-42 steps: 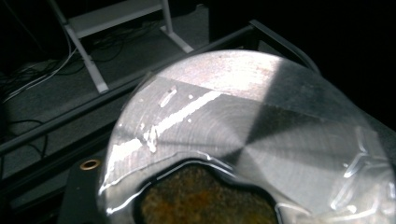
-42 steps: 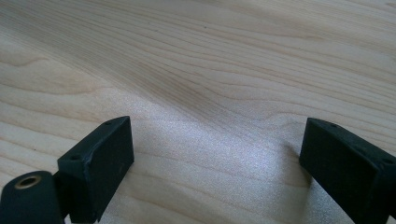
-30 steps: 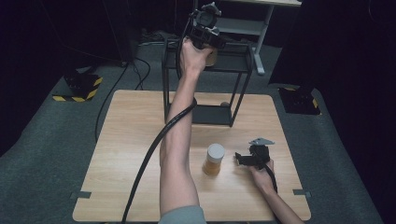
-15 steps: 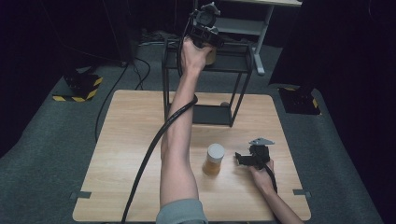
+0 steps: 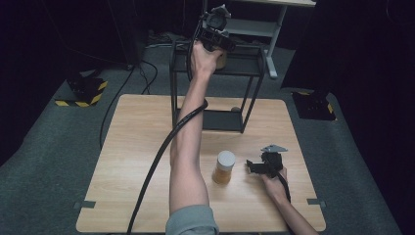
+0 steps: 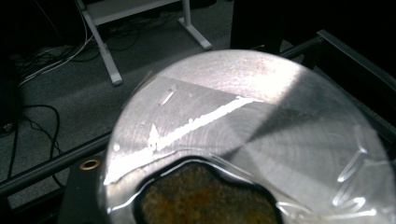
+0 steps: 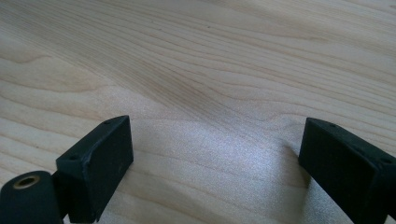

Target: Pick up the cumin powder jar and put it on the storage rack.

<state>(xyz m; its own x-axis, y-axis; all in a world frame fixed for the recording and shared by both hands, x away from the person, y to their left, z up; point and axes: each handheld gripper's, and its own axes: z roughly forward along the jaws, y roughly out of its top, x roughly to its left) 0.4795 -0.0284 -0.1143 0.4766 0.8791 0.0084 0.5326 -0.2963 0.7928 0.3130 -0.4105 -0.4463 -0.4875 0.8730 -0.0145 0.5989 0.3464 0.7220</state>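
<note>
Between hand-held gripper (image 5: 221, 49) jaws, jar (image 6: 243, 140).

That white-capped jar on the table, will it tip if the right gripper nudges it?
The jar stands upright and tall for its base, so a high push probably tips it. It looks round, so it would likely roll. The amber filling suggests some weight.

Black left gripper (image 5: 215, 34) trailing thick black cable; grey sleeve (image 5: 192, 221); right gripper (image 5: 264, 164) grey-plated.

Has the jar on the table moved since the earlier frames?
No. The jar stands at the same spot, in front of the black rack and left of the right gripper.
</note>
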